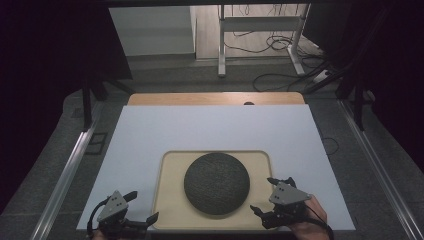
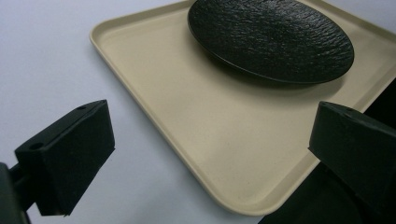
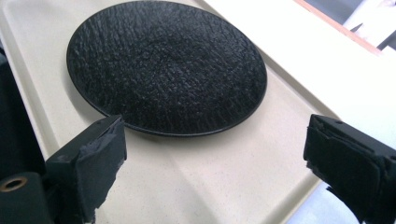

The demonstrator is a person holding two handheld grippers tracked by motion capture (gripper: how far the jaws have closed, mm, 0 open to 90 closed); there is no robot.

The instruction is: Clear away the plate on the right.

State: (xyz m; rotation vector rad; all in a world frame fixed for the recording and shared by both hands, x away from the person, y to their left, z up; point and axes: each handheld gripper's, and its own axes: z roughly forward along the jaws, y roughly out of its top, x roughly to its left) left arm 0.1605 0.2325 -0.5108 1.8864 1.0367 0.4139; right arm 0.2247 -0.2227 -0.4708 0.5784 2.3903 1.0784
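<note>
A round, dark, rough-textured plate (image 1: 216, 183) (image 2: 271, 37) (image 3: 163, 65) lies on a beige tray (image 1: 170, 200) (image 2: 196, 130) (image 3: 210, 177) near the front of a white mat (image 1: 210, 130). My left gripper (image 1: 145, 206) (image 2: 210, 154) hovers at the tray's front-left corner, open, and its jaws straddle that corner without touching it. At the tray's front-right corner is my right gripper (image 1: 261, 195) (image 3: 215, 163), also open. It faces the plate, and only bare tray lies between its jaws.
The mat covers a wooden tabletop (image 1: 215, 98) whose far edge shows. Metal rails (image 1: 65, 175) (image 1: 380, 170) run along both sides. Beyond the table stand a white desk frame (image 1: 221, 45) and loose cables (image 1: 280, 77) on the floor.
</note>
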